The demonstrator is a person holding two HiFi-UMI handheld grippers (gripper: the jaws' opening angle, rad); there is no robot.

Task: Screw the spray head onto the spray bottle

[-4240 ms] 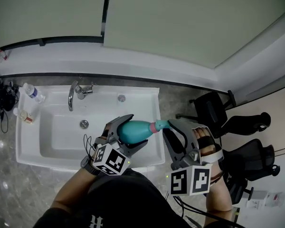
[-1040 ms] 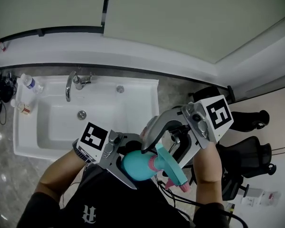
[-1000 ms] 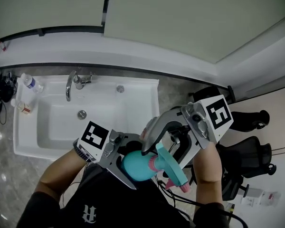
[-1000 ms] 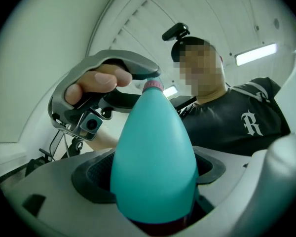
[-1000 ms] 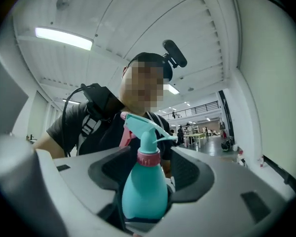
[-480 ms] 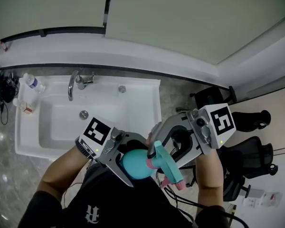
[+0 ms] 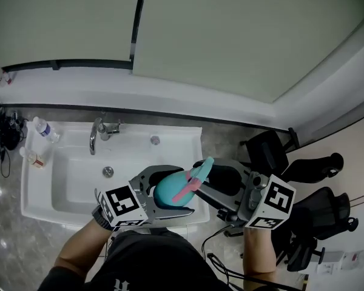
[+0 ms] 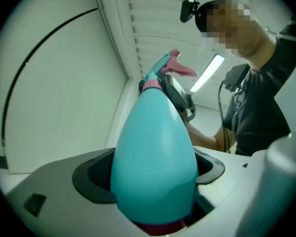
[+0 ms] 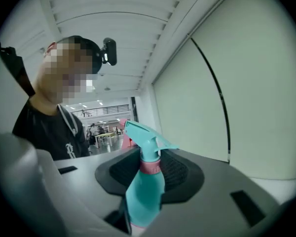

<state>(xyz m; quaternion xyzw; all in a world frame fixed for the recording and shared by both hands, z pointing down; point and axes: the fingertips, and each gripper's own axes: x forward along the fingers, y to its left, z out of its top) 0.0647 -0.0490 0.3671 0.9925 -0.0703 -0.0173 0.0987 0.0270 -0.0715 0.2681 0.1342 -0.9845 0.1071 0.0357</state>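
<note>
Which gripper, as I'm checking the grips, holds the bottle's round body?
The left gripper: its jaws clamp the bottle by its teal body. The right gripper has just closed its jaws on the spray head.

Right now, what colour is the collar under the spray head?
Pink collar; the right gripper view shows it best.

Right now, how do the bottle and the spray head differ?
The bottle is a fat, smooth teal egg; the spray head is slim and angular, with a pink trigger and collar. The bottle is far bulkier than the spray head. Both are teal, and the spray head sits on the bottle's narrow end.
</note>
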